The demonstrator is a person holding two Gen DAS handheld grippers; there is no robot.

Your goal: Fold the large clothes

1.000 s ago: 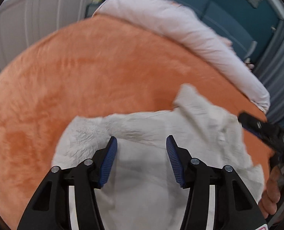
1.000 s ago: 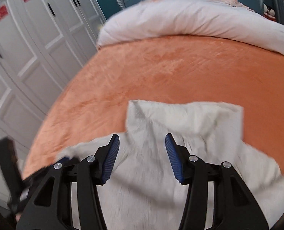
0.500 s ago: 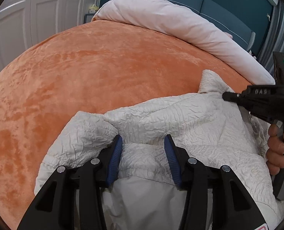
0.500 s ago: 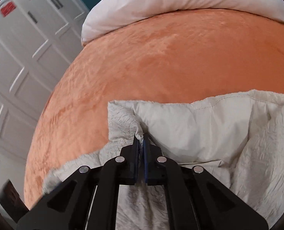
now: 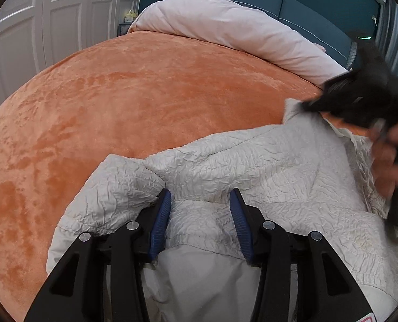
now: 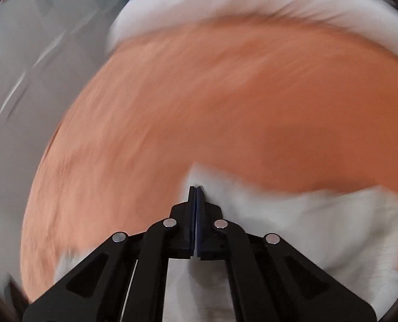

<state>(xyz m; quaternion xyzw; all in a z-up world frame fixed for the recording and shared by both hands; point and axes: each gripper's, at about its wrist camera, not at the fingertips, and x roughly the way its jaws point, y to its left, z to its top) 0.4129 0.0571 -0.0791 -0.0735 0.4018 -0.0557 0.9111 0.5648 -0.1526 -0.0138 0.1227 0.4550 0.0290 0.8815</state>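
Left gripper [image 5: 199, 205], fingers [image 5: 161, 214] spread, over a crinkled white garment [image 5: 252, 169] on the orange bed [image 5: 145, 94]; right gripper [image 5: 360, 99] blurred at its collar.

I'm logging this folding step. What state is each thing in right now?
Left gripper: open, fingers resting on the jacket.
Right gripper: shut on the jacket's edge.
Jacket: crumpled, lying on the blanket, not yet folded flat.
Blanket: spread over the bed.
Duvet: bunched along the blanket's far edge.

The right wrist view is smeared throughout: the white garment [image 6: 293, 222] beside the orange blanket [image 6: 225, 102] has no sharp outline. The left view shows the right gripper [image 5: 360, 99] blurred (fingertips indistinct), the garment cut off below.
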